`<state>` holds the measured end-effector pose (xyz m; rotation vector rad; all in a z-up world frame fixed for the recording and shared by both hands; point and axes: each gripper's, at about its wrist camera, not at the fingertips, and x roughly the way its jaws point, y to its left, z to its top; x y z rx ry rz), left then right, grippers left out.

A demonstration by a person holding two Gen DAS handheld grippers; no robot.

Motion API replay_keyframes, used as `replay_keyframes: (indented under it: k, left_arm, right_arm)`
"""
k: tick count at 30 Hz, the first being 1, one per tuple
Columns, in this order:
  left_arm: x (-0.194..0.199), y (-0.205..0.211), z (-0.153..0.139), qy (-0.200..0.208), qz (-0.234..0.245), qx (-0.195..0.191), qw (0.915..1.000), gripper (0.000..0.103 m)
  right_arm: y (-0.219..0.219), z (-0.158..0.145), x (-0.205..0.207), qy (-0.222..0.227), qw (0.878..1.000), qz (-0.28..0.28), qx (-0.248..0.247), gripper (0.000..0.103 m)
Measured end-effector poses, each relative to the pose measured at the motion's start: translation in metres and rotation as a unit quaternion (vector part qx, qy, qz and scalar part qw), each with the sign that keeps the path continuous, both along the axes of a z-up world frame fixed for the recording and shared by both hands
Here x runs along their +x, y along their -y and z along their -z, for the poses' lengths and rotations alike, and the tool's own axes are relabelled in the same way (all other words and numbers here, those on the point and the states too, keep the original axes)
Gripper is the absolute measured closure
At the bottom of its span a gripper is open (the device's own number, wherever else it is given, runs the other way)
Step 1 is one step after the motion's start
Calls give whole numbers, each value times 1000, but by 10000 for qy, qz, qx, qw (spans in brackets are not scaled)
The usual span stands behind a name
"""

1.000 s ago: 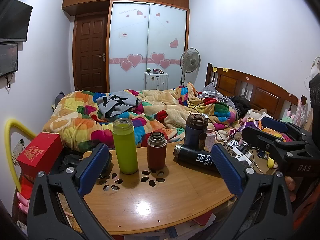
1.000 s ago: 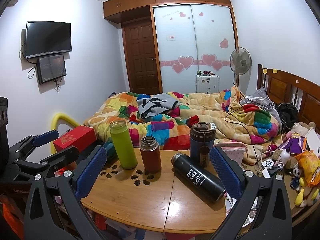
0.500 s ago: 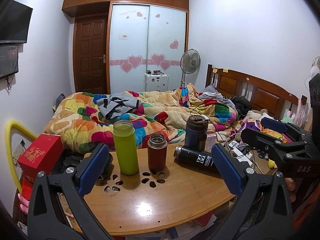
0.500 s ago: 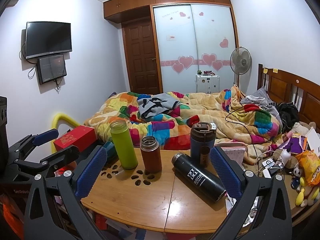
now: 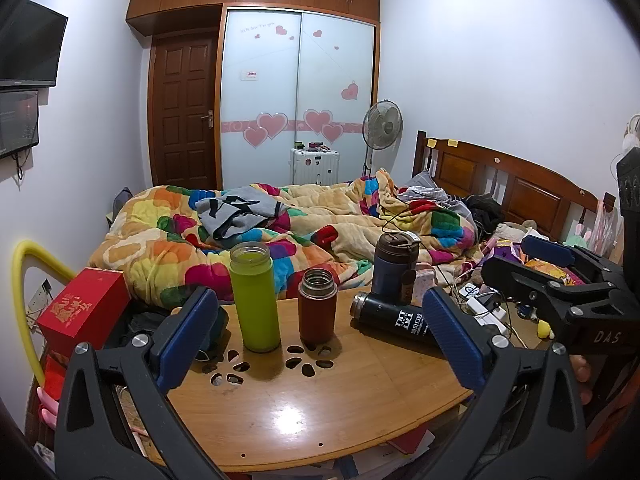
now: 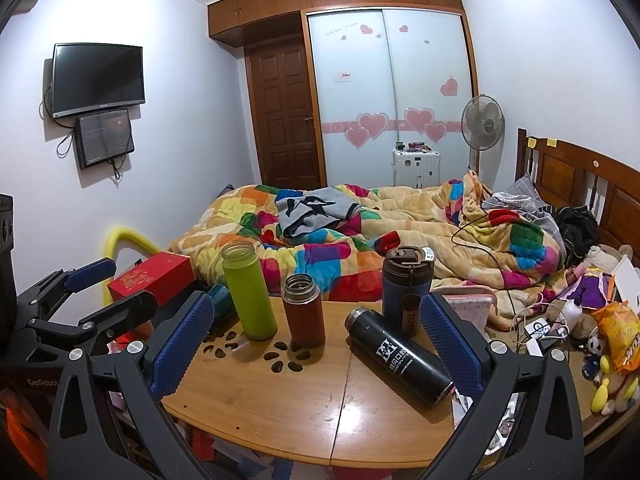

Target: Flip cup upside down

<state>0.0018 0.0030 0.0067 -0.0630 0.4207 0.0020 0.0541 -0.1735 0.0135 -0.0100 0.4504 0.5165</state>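
Four cups are on a round wooden table (image 5: 320, 412) (image 6: 280, 408). A tall green cup (image 5: 255, 296) (image 6: 249, 290) and a short brown cup (image 5: 317, 306) (image 6: 303, 309) stand upright with no lids. A dark blue lidded tumbler (image 5: 394, 268) (image 6: 407, 287) stands behind them. A black bottle (image 5: 390, 317) (image 6: 398, 356) lies on its side. My left gripper (image 5: 320, 336) is open and empty, short of the cups; it also shows in the right wrist view (image 6: 104, 288). My right gripper (image 6: 312, 340) is open and empty, and also shows in the left wrist view (image 5: 532, 264).
A bed with a colourful quilt (image 5: 280, 236) lies behind the table. A red box (image 5: 86, 308) and a yellow hoop (image 5: 24, 292) are on the left. Toys, cables and snack bags (image 6: 600, 320) crowd the right side. Papers lie under the table.
Both grippers have barely moved; the left wrist view has drifted slightly. Nothing has been taken hold of.
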Motion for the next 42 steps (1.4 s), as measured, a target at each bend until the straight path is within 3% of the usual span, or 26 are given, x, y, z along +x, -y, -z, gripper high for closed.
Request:
replay_keyframes:
  k: [15, 19, 23, 31, 35, 42]
  left_arm:
    - [6, -5, 2, 95, -68, 69, 9999, 0]
    - [19, -3, 16, 280, -289, 316, 9987, 0]
    - [36, 1, 43, 133, -153, 385, 9991, 0]
    - [56, 14, 92, 21, 148, 518, 9985, 0]
    - [65, 18, 114, -160, 240, 449, 9986, 0]
    - [78, 24, 145, -513, 345, 327, 9975, 0]
  right_arm:
    - [-5, 2, 6, -20, 10000, -47, -63, 0]
    - [3, 17, 22, -198, 9997, -36, -103, 0]
    - [16, 51, 58, -663, 9964, 150, -508, 0]
    - [45, 135, 140, -1779, 9753, 168, -1298, 1]
    - [51, 169, 169, -2358, 9591, -169, -1555, 11]
    - [42, 193, 186, -2758, 9398, -638, -1913, 20]
